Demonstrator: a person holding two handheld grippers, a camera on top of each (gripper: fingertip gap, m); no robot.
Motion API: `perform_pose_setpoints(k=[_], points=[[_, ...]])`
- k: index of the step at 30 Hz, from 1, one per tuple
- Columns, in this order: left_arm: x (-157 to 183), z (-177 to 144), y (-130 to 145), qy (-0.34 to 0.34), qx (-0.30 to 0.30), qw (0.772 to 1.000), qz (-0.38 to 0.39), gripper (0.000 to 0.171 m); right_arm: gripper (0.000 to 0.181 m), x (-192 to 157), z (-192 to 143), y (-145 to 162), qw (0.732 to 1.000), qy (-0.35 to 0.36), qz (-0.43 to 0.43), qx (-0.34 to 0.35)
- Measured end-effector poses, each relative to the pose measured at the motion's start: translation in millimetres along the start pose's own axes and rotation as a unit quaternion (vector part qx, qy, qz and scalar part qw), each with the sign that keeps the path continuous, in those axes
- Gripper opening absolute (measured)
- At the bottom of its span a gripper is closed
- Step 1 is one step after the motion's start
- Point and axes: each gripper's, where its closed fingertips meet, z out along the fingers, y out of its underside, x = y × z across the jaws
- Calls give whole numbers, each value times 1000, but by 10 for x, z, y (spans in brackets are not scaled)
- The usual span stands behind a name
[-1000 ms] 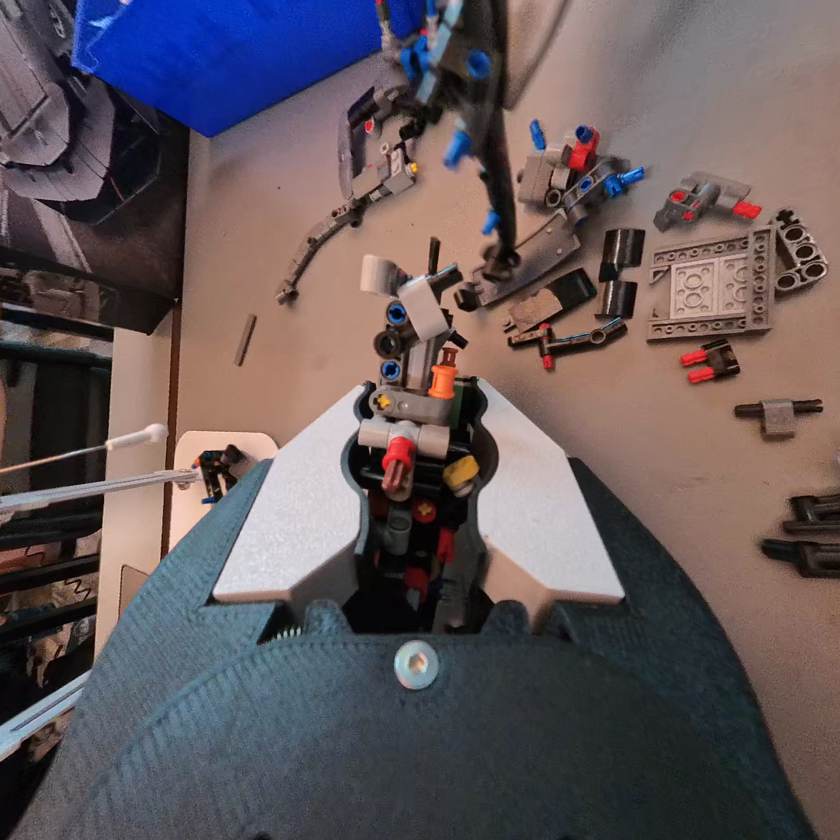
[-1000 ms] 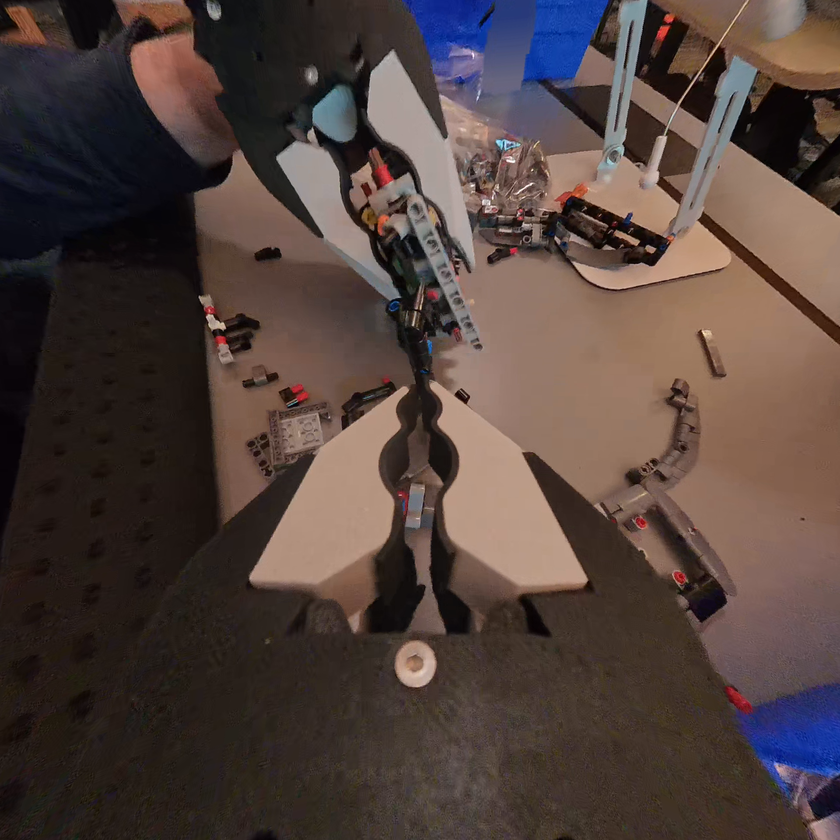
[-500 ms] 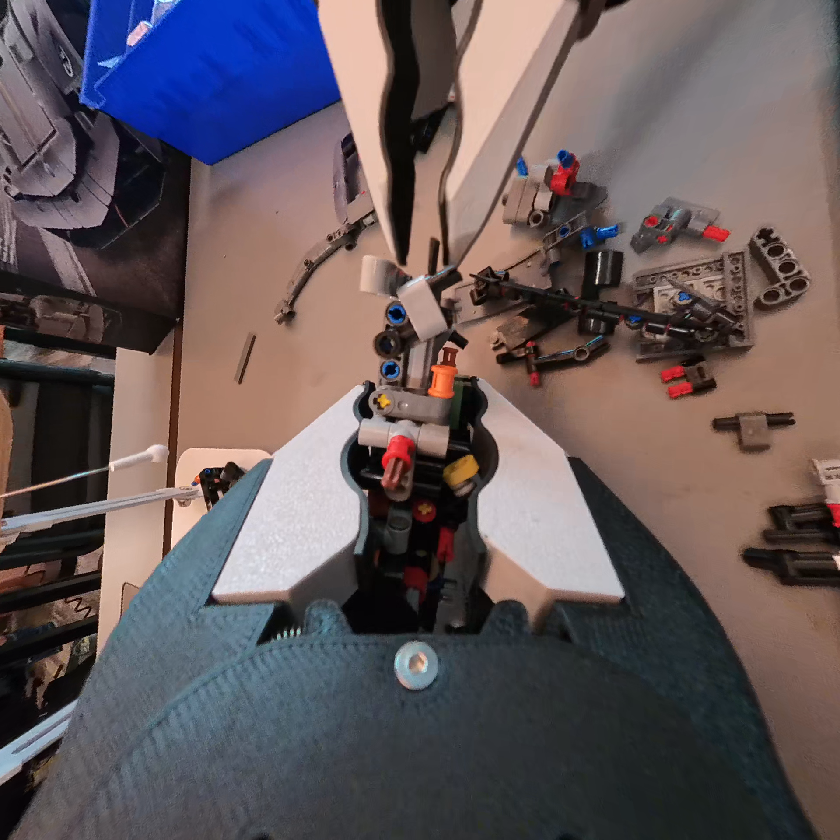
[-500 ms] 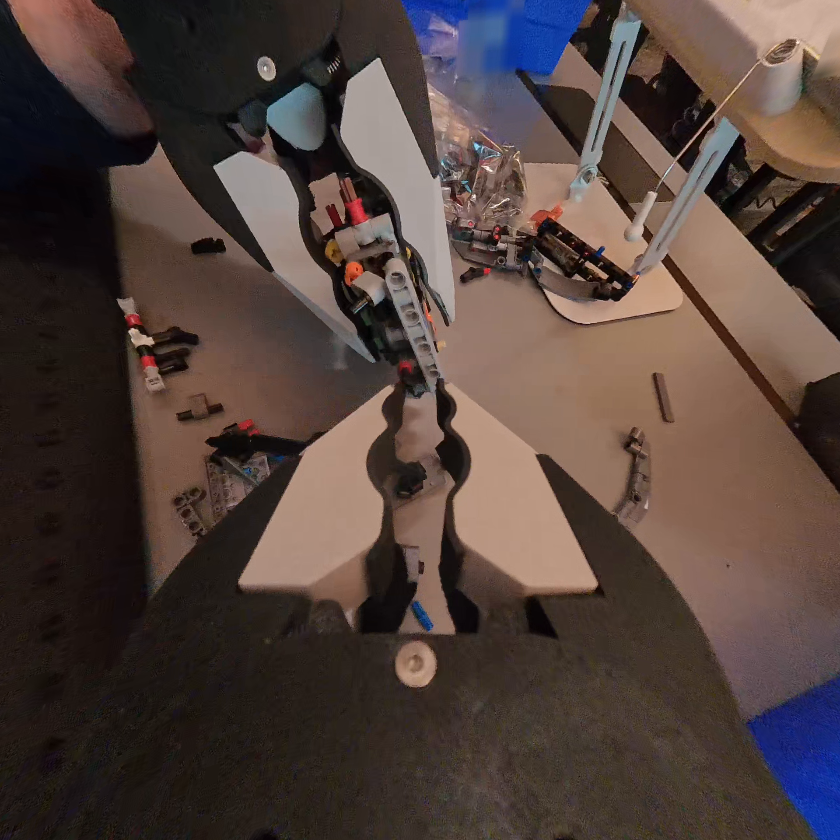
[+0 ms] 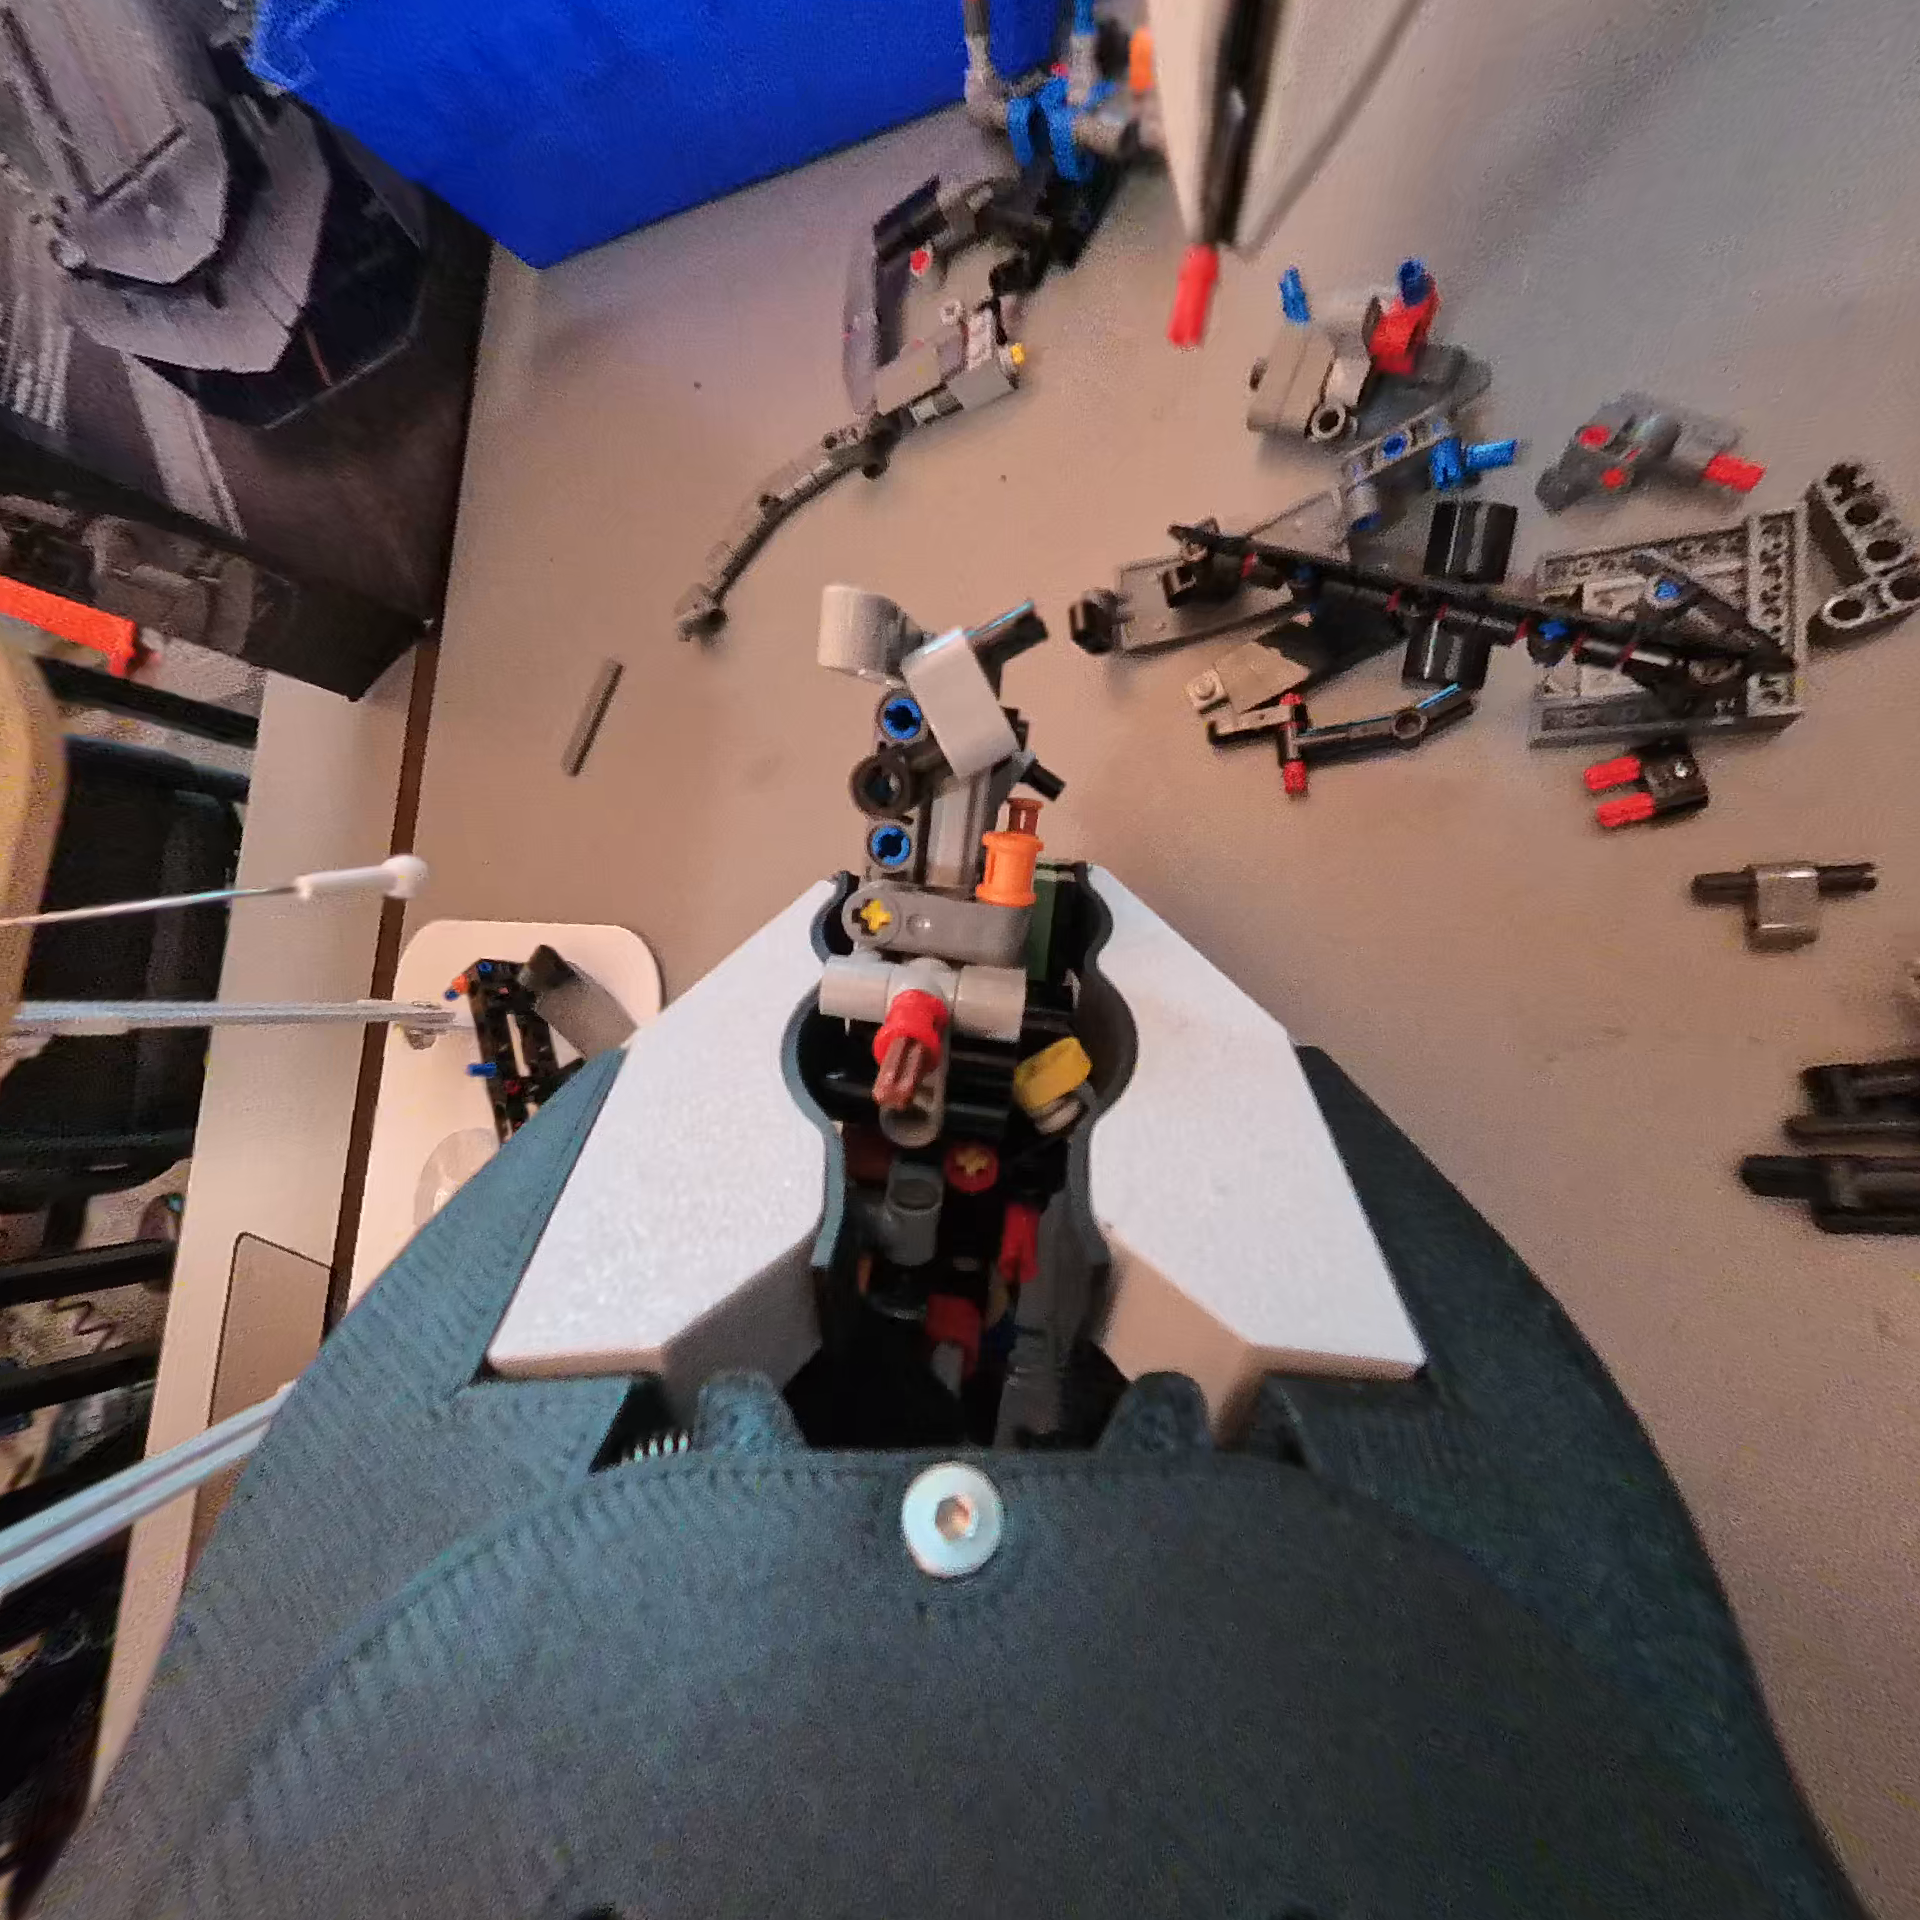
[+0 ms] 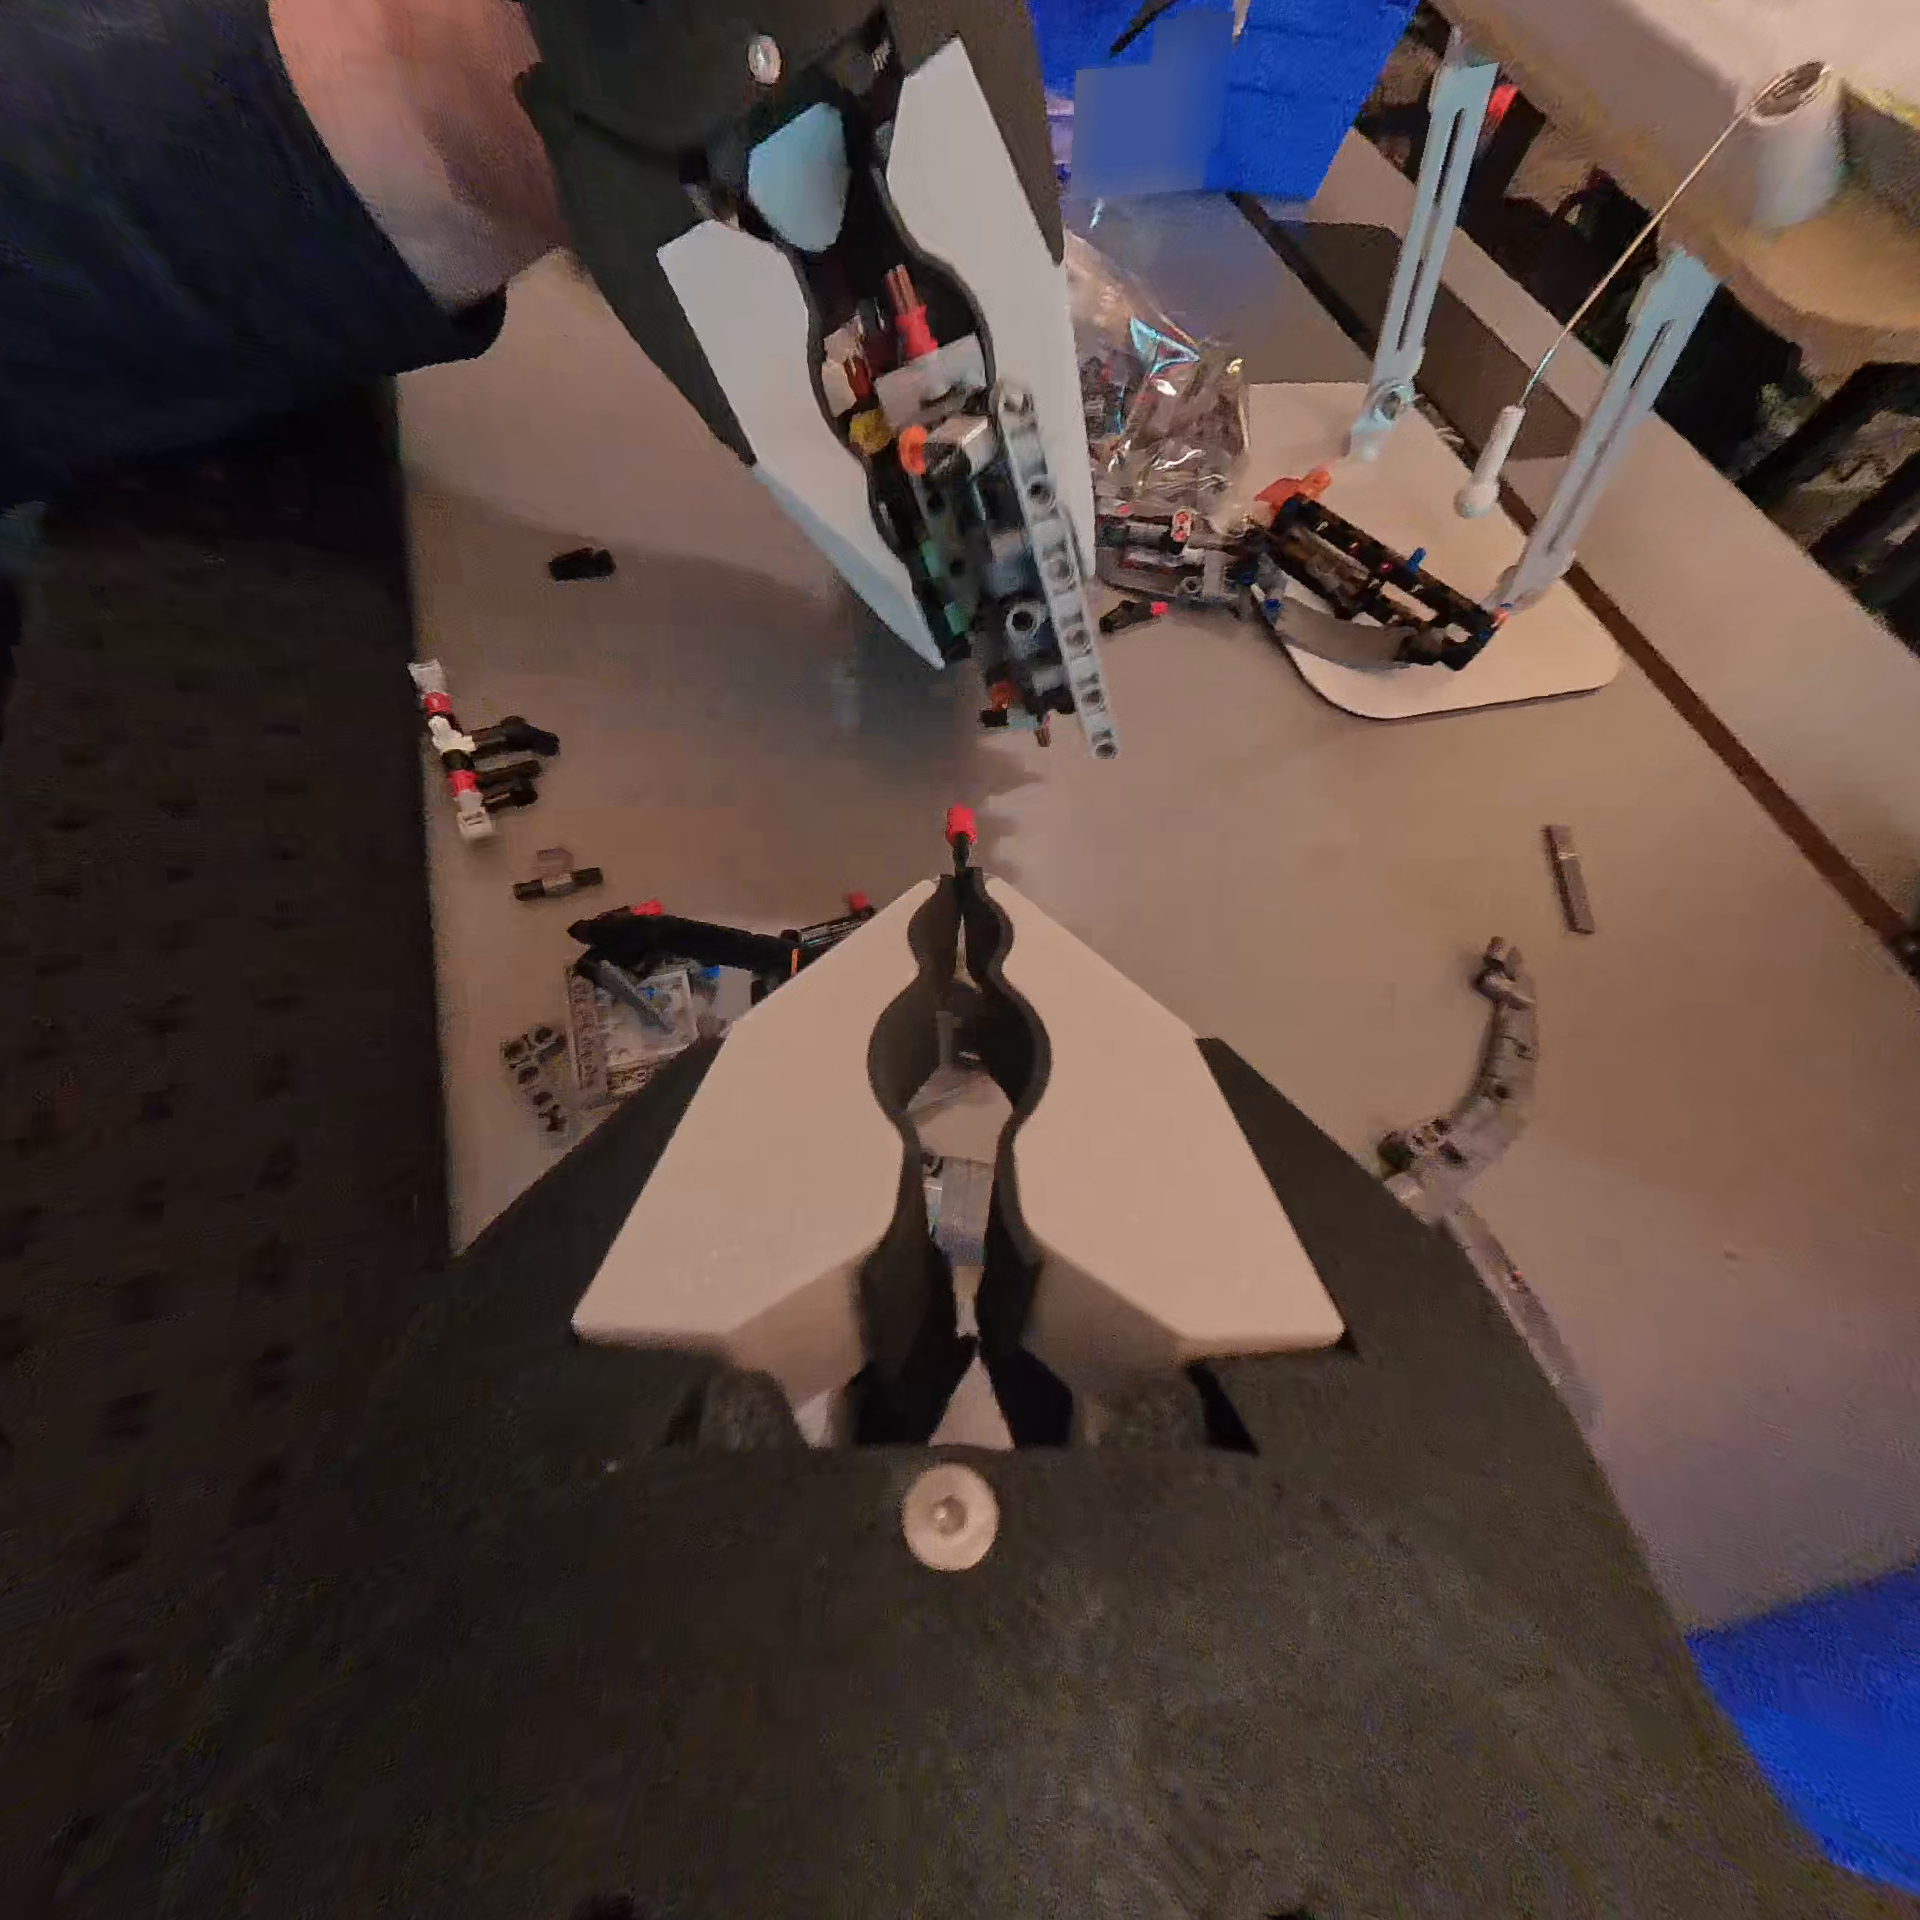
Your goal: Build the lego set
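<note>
My left gripper (image 5: 961, 894) is clamped around the half-built lego assembly (image 5: 940, 831), jaws pressed against its sides, with the grey and black end poking out past the fingertips. I hold it up off the table (image 5: 644, 499) like this so its open pin holes face outward, toward my other hand. My right gripper (image 6: 961, 883) is pinched on a small red pin (image 6: 958, 826), only the red tip showing beyond the fingertips, which I judge leaves enough stub to push into a hole. In the right wrist view the pin sits just below the assembly's long grey beam (image 6: 1060, 582), near it but not touching.

Room to move: the gap between pin and assembly is open air, nothing crossing it. Below lie loose parts (image 5: 1455, 613), a scattered cluster to one side, and a curved grey strip (image 6: 1486, 1070) well apart on the other. A white stand (image 6: 1475, 665) with its own black frame sits farther back near the table's far edge. The blue bin (image 5: 623, 94) is behind, clear of my path.
</note>
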Motion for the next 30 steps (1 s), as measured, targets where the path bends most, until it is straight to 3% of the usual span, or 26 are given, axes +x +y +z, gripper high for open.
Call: perform_pose_setpoints(k=[5,6,10,15,20,24,28,30], points=[[80,30,-89,8,7,1000,12,37,1,-157,241,265,996,-37,-7,-80],[87,36,-87,10,5,1000,14,38,11,-168,250,283,995,-41,-6,-86],[83,30,-91,12,7,1000,11,38,28,-69,215,63,999,-16,4,-41],[154,85,-93,19,-6,999,29,38,29,68,309,-212,1000,20,-14,-10],[178,81,-107,22,-5,999,33,38,21,67,503,-216,997,20,-55,-41],[217,47,-131,31,8,999,42,38,18,3,453,-231,998,2,-56,-38],[264,-15,-219,40,35,997,48,37,17,-72,341,-322,997,-68,19,12],[274,-29,-259,38,38,997,48,37,16,-81,293,-384,997,-69,17,31]])
